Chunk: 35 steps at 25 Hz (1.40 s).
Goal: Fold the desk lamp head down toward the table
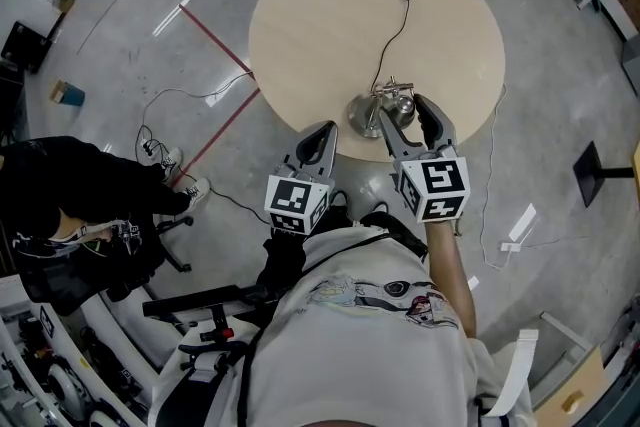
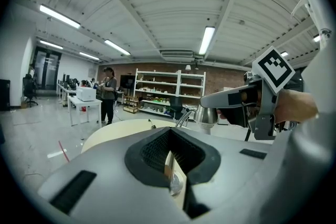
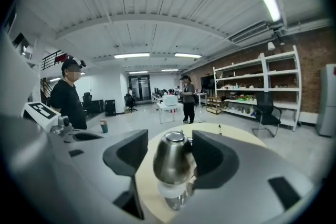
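Note:
A metal desk lamp stands at the near edge of the round wooden table (image 1: 320,25). Its round base (image 1: 360,117) sits left of its chrome head (image 1: 404,101). My right gripper (image 1: 404,108) is open, one jaw on each side of the head. In the right gripper view the head (image 3: 170,157) sits between the pads, close to the right pad (image 3: 212,157), with a gap on the left. My left gripper (image 1: 319,141) is shut and holds nothing, just off the table edge left of the base. In its own view the lamp head (image 2: 206,115) and the right gripper (image 2: 247,105) appear ahead to the right.
The lamp's black cable (image 1: 395,35) runs across the table to its far side. A seated person in black (image 1: 80,185) is at the left, beside red floor tape (image 1: 215,40). A floor stand (image 1: 600,170) is at the right. Shelves (image 2: 168,92) line the far wall.

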Available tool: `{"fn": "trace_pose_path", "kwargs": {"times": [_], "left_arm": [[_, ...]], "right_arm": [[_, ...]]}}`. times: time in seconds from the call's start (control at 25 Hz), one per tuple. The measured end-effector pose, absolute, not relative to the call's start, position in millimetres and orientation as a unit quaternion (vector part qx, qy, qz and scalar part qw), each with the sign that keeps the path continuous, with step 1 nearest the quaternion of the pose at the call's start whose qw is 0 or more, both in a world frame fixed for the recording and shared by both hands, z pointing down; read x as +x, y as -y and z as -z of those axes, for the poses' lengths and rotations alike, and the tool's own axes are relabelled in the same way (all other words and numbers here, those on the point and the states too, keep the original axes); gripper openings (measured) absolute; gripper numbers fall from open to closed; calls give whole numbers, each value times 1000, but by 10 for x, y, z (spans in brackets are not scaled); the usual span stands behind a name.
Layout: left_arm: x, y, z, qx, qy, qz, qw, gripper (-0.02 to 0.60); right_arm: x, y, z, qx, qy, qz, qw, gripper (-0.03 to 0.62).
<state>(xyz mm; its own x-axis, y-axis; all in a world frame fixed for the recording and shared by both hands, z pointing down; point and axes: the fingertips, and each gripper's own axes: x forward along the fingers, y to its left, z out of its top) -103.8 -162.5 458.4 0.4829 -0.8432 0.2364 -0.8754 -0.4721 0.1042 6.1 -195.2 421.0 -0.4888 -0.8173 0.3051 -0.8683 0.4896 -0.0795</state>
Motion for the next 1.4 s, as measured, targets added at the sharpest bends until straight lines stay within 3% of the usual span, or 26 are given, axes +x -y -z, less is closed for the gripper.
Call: {"fn": "trace_pose_path", "kwargs": {"times": [0.2, 1.4], "left_arm": [[-1081, 1652, -4591, 851, 509, -73, 105, 3], [-1071, 1651, -4737, 847, 510, -89, 120, 3]], "right_arm": [[76, 2004, -4334, 516, 835, -107, 156, 245], [194, 1501, -4734, 526, 822, -125, 176, 244]]}}
